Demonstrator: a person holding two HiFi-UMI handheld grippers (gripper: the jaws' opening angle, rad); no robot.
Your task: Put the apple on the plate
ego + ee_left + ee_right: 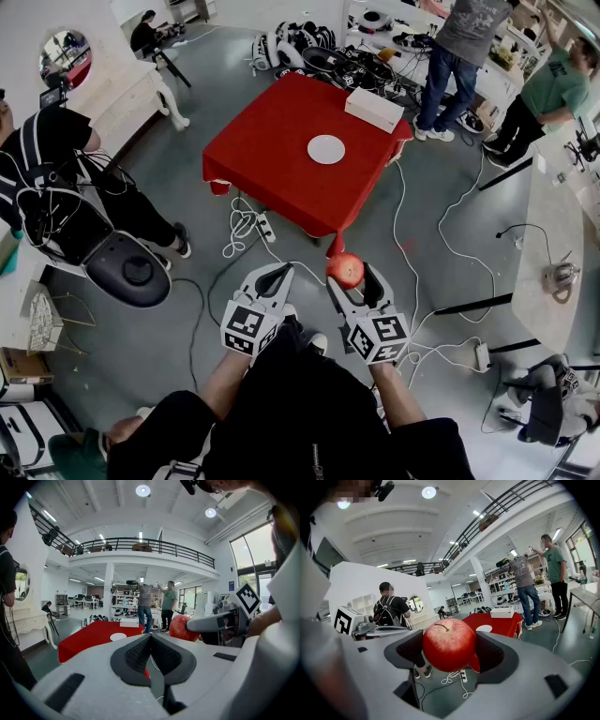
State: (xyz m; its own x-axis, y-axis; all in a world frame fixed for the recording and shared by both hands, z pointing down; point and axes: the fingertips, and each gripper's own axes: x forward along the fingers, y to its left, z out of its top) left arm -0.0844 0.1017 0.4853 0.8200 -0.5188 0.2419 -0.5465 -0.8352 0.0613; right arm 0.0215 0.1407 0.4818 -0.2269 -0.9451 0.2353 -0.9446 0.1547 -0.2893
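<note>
A red apple (pixel 345 270) sits between the jaws of my right gripper (pixel 352 275), which is shut on it, in mid-air over the floor in front of the table. In the right gripper view the apple (pixel 449 644) fills the gap between the dark pads (pixel 494 652). My left gripper (pixel 270 278) hangs beside it to the left, jaws together and holding nothing; its view shows the apple (pixel 183 627) off to the right. A white round plate (pixel 325 149) lies on the red table (pixel 272 159) ahead, well beyond both grippers.
A white box (pixel 373 110) sits at the table's far corner. Cables and a power strip (pixel 265 228) trail over the floor between me and the table. A person with a black backpack (pixel 52 183) stands left, two people (pixel 459 52) far right, and a long desk (pixel 548 234) to the right.
</note>
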